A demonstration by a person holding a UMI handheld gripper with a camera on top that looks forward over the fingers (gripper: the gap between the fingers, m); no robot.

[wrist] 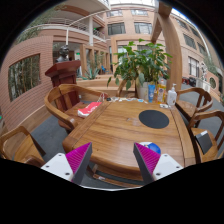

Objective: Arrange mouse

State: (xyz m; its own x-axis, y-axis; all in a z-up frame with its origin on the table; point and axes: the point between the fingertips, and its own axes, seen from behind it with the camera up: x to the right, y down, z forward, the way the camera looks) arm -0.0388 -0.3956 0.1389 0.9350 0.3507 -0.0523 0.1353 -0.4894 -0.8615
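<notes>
A blue mouse lies on the wooden table near its front edge, just to the right of my right finger, which hides part of it. Farther back on the right side of the table sits a round black mouse pad. My gripper hovers above the table's near edge. It is open, and only bare wood shows between its magenta pads.
Wooden chairs ring the table: one at the left, one at the back left, others at the right. A red packet lies at the table's back left. Bottles and a potted plant stand at the back.
</notes>
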